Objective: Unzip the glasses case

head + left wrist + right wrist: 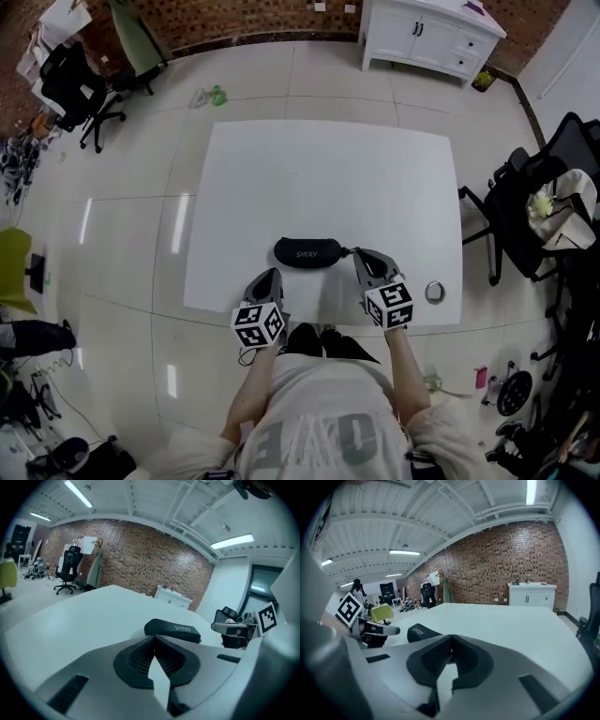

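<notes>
Left tool (269,274), white table (328,169), tiled floor (122,206).

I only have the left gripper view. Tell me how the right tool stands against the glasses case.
Observer: In the head view the right tool points at the right end of the glasses case; contact is unclear.
Operator: Report its jaws.
Observer: Right gripper view shows them together, nothing between.
Operator: Name anything else nearby.
Observer: A small round metal object lies right of that tool, near the front edge of the table.
</notes>
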`<state>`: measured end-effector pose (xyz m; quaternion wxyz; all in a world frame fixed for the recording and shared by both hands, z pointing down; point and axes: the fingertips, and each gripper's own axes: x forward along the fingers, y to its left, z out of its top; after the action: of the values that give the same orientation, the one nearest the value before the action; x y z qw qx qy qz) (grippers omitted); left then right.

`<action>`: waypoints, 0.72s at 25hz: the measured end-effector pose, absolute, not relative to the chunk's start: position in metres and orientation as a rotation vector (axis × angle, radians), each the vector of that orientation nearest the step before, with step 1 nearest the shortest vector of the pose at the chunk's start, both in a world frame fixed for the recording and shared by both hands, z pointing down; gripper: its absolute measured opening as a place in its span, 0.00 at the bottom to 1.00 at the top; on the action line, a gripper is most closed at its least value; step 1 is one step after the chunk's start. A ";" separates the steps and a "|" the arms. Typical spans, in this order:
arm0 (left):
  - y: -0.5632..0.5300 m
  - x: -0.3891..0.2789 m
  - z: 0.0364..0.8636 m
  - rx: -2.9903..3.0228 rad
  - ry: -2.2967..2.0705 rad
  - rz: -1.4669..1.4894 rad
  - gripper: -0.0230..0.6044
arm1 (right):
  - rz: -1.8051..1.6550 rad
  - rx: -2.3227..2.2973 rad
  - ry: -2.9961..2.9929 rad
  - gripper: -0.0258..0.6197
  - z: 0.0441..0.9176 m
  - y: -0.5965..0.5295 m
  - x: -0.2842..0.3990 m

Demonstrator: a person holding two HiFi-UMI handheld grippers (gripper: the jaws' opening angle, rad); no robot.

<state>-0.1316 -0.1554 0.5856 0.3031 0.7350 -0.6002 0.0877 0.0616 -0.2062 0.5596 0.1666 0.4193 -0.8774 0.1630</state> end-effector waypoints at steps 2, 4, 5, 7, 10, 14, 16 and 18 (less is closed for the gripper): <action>-0.165 -0.136 0.592 1.920 -1.590 0.234 0.04 | 0.458 1.137 -2.479 0.04 0.566 -0.222 0.052; -0.173 -0.139 0.595 1.917 -1.581 0.243 0.03 | 0.451 1.096 -2.464 0.04 0.571 -0.228 0.042; -0.177 -0.140 0.596 1.920 -1.573 0.248 0.03 | 0.454 1.086 -2.458 0.04 0.573 -0.229 0.038; -0.184 -0.142 0.596 1.925 -1.551 0.254 0.04 | 0.462 1.079 -2.446 0.04 0.577 -0.229 0.031; -0.191 -0.141 0.594 1.943 -1.534 0.254 0.04 | 0.473 1.081 -2.437 0.04 0.580 -0.232 0.026; -0.205 -0.153 0.586 1.974 -1.570 0.241 0.04 | 0.535 1.107 -2.396 0.04 0.582 -0.224 0.029; -0.219 -0.156 0.582 2.056 -1.552 0.286 0.04 | 0.627 1.103 -2.376 0.04 0.586 -0.208 0.028; -0.233 -0.153 0.580 2.168 -1.470 0.371 0.04 | 0.703 1.064 -2.364 0.04 0.591 -0.187 0.020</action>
<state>-0.1529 -0.2329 0.5802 0.2456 0.7944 -0.5387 0.1359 0.0204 -0.1874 0.5914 0.2259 0.3858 -0.8574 0.2549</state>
